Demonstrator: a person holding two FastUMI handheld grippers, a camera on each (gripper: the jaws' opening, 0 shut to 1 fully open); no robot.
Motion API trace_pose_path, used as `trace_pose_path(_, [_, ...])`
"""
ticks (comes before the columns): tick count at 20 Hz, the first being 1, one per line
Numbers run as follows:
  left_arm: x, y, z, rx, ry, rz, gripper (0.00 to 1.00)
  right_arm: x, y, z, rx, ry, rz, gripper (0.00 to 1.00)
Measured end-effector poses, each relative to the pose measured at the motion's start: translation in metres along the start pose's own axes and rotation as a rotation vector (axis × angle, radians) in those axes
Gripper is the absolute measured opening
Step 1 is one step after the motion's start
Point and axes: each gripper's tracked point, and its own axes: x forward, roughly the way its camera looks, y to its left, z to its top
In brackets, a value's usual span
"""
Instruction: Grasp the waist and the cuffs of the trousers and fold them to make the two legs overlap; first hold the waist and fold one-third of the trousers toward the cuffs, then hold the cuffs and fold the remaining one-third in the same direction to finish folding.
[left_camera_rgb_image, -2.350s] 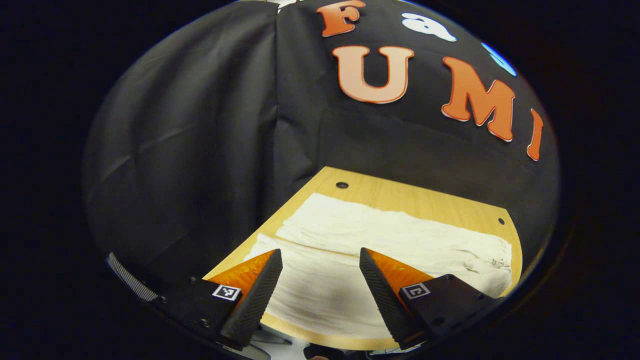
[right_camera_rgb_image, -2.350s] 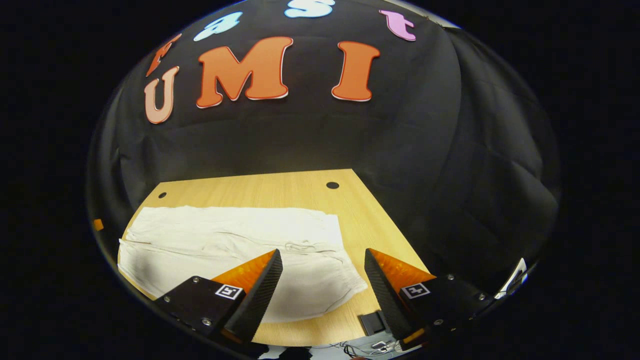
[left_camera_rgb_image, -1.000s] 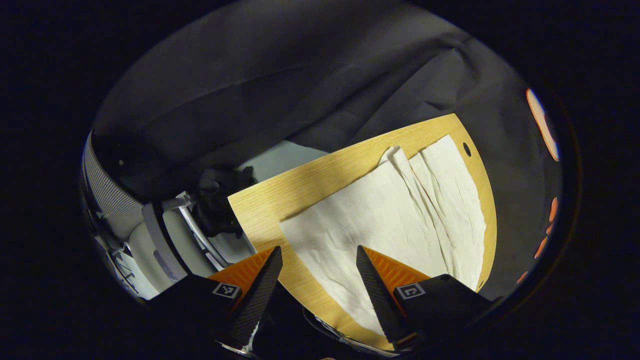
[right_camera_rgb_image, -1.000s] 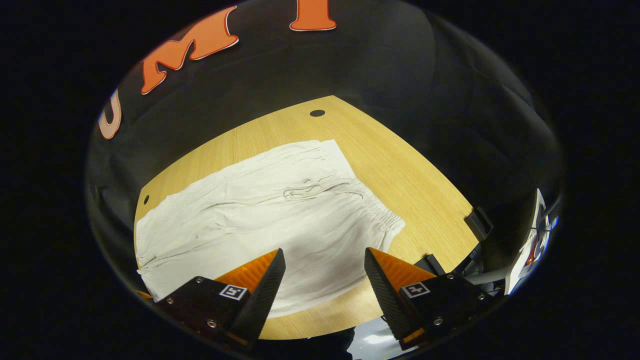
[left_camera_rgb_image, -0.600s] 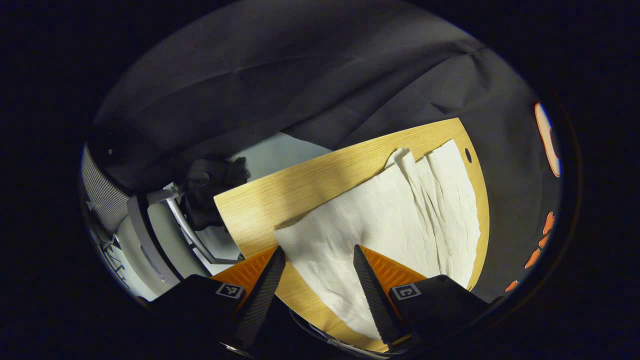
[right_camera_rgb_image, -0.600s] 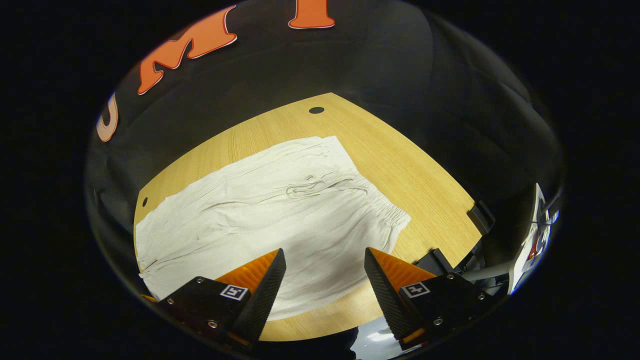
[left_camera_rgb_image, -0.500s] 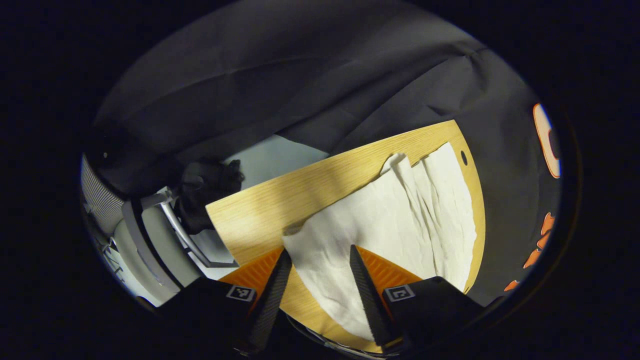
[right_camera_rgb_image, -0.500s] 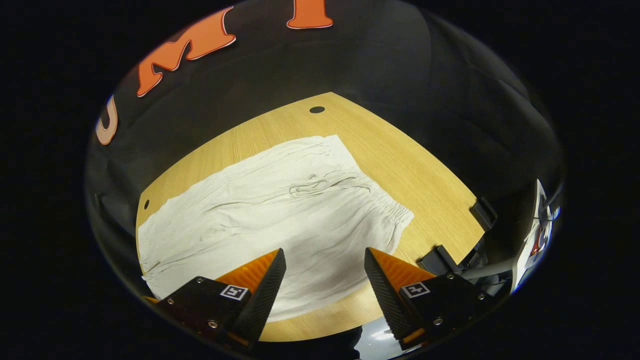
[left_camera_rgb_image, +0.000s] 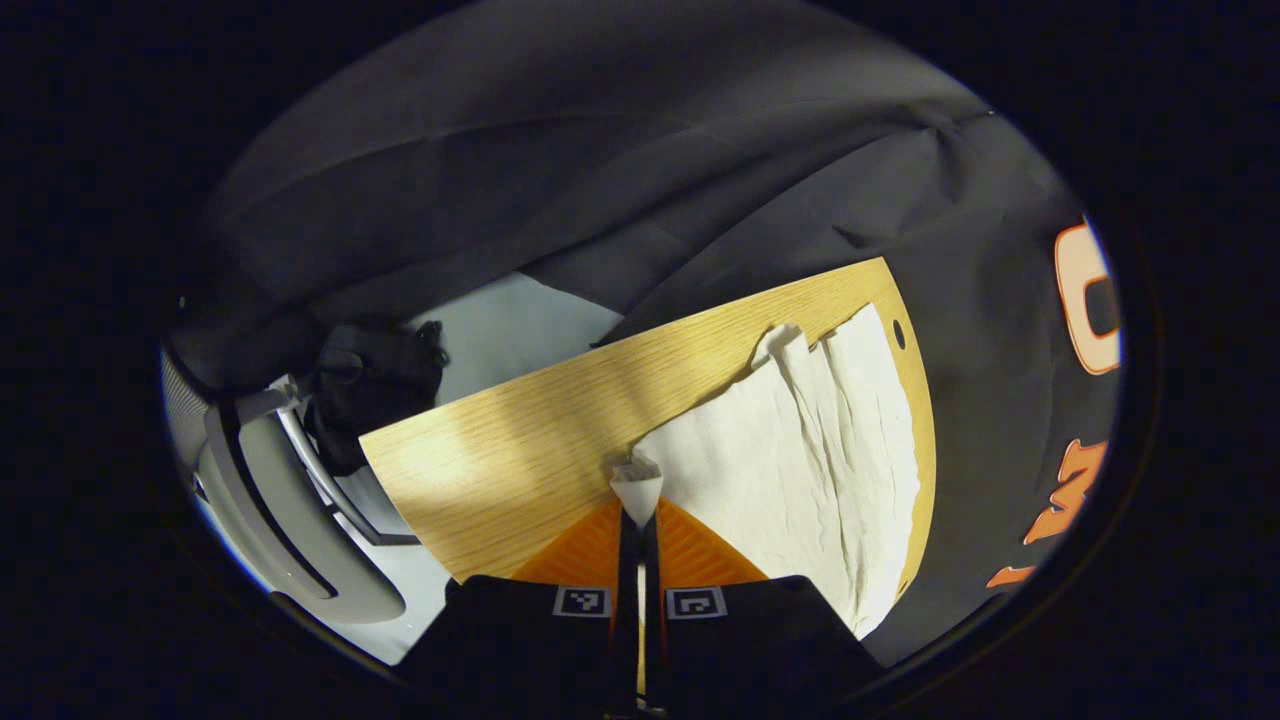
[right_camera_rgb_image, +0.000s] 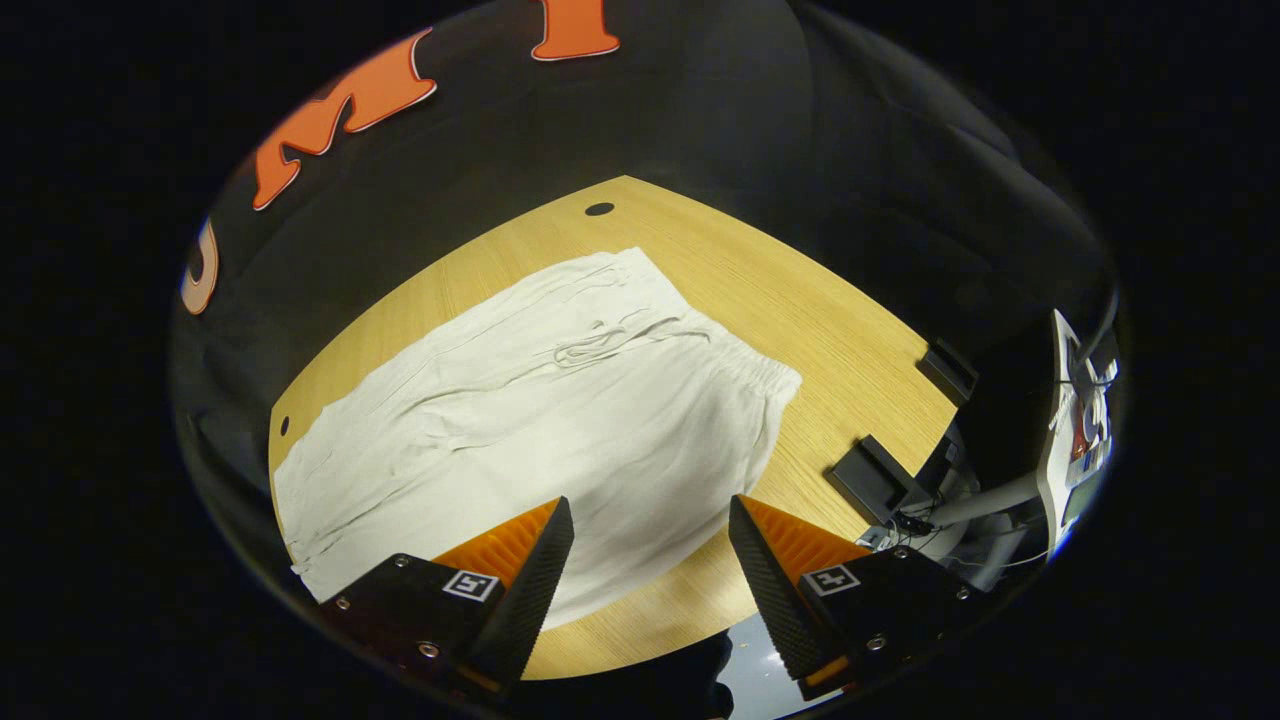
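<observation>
- While the left hand-held gripper (left_camera_rgb_image: 638, 500) pinched a cuff corner of the cream-white cloth trousers (left_camera_rgb_image: 800, 450), these lay flat on the light wooden tabletop (left_camera_rgb_image: 520, 440).
- Right hand-held gripper (right_camera_rgb_image: 648, 540) hovered above them (fingers spread wide).

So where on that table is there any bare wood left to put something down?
Bare table lies between the trousers' waist and the black bracket, plus a strip along the far edge. In the left gripper view, wood beyond the pinched cuff is free. The trousers crowd the middle.
</observation>
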Motion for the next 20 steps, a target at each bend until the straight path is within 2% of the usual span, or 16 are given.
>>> trace_pose_path(8, [-0.026, -0.03, 0.006, 0.066, -0.095, -0.005, 0.04, 0.041, -0.045, 0.013, 0.127, 0.047, -0.004, 0.94])
trace_pose_path(14, [-0.043, -0.054, 0.01, 0.099, -0.14, -0.009, 0.04, 0.077, -0.075, 0.031, 0.159, 0.077, -0.033, 0.91])
trace_pose_path(20, [-0.052, -0.065, 0.014, 0.106, -0.161, 0.004, 0.04, 0.11, -0.086, 0.042, 0.222, 0.101, -0.057, 0.83])
